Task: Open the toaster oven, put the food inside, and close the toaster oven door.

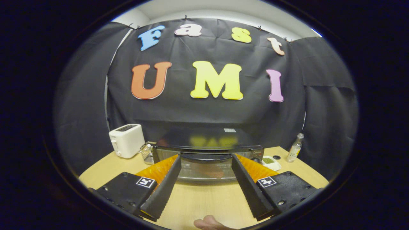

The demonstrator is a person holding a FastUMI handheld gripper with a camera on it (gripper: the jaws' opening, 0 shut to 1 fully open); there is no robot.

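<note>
A toaster oven (204,138) with a glossy black top stands on the wooden table just ahead of my fingers. Its glass door (204,172) faces me, and the dark handle bar (206,157) runs along the door's top edge. My gripper (206,156) is open wide, with the fingertips (176,159) on either side of the handle's ends and not pressing on it. Something reddish shows faintly behind the glass; I cannot tell what it is. A small white dish with green food (271,162) sits to the right of the oven.
A white slot toaster (127,140) stands left of the oven, with a small wire basket (147,152) between them. A clear bottle (294,148) stands at the table's far right edge. A person's fingertip (209,222) shows below the fingers. Bare tabletop (204,201) lies between the fingers.
</note>
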